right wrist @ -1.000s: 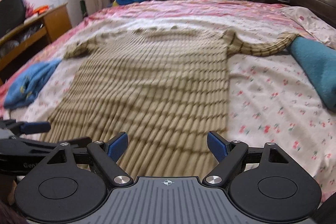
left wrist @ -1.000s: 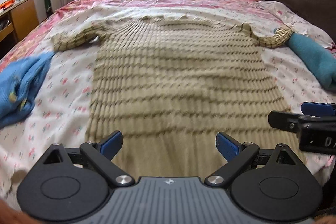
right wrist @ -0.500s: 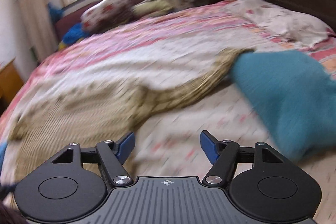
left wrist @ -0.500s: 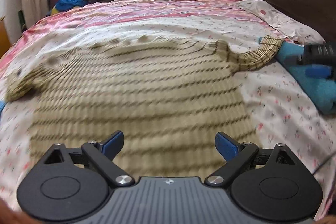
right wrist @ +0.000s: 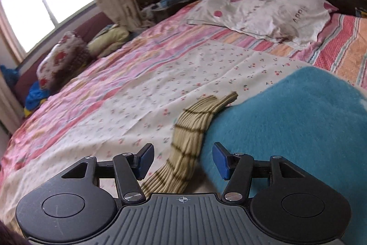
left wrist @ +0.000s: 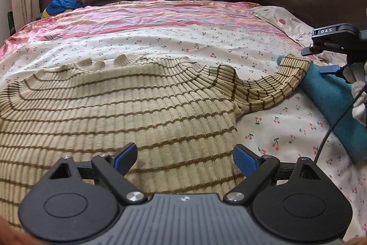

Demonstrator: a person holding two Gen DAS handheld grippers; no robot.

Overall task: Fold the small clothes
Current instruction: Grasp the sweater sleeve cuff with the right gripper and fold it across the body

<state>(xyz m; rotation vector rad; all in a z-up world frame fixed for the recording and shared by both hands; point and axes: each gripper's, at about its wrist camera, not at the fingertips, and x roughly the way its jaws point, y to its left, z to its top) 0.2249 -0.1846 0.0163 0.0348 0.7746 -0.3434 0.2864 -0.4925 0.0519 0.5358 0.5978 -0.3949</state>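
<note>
While the striped sweater lies flat on the bedsheet, I read my left gripper as wide open and empty — it hangs over the garment's lower right part, its right finger near the side edge. Its sleeve runs out to the right, the cuff resting on a teal garment. My right gripper sits over that sleeve: the jaws are closing, the sleeve lies between them, yet the pads are still clear of the knit — nothing is gripped. The teal garment lies just beside the right finger. A pillow rests beyond.
</note>
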